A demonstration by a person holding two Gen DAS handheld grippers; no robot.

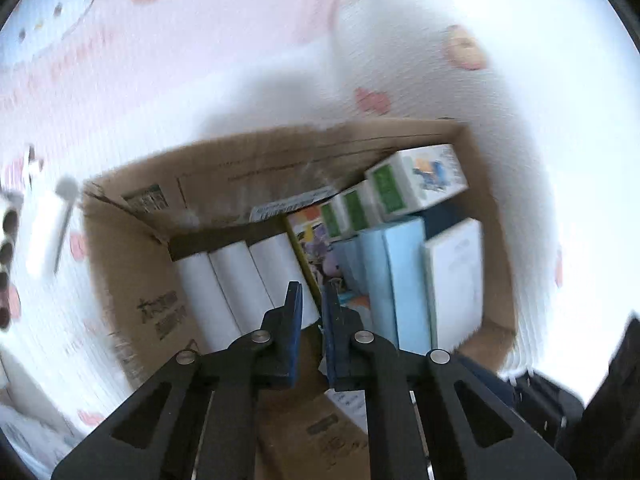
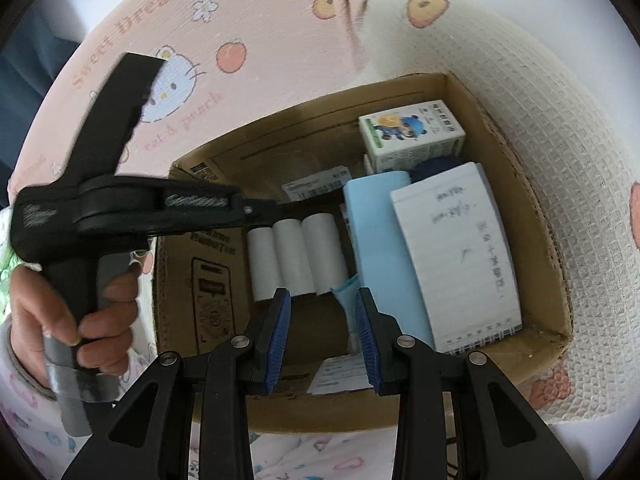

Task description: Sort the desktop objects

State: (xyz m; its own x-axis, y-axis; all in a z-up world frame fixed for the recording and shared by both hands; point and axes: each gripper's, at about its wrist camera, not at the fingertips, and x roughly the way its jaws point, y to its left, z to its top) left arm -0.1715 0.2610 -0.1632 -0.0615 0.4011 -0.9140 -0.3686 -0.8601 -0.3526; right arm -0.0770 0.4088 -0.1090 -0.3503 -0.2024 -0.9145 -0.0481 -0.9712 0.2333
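Observation:
An open cardboard box (image 1: 132, 248) (image 2: 224, 280) holds three white rolls (image 1: 240, 276) (image 2: 296, 256), a light blue box (image 1: 400, 280) (image 2: 380, 240), a spiral notebook (image 2: 456, 256) (image 1: 456, 276) and small white-and-green cartons (image 1: 416, 180) (image 2: 412, 136). My left gripper (image 1: 310, 292) hangs over the rolls, its jaws nearly together with nothing between them. In the right wrist view, a hand (image 2: 96, 312) holds that left gripper (image 2: 272, 212). My right gripper (image 2: 322, 296) points down into the box. Its blue pads stand a little apart, and a thin pale blue piece (image 2: 346, 300) lies by the right pad, ungripped.
A pink cartoon-print cloth (image 2: 240, 20) (image 1: 160, 80) covers the surface around the box. A colourful book (image 1: 312, 236) stands between the rolls and the blue box. A dark blue thing (image 2: 436, 166) sits behind the notebook. Blurred white and dark items (image 1: 48, 232) lie left of the box.

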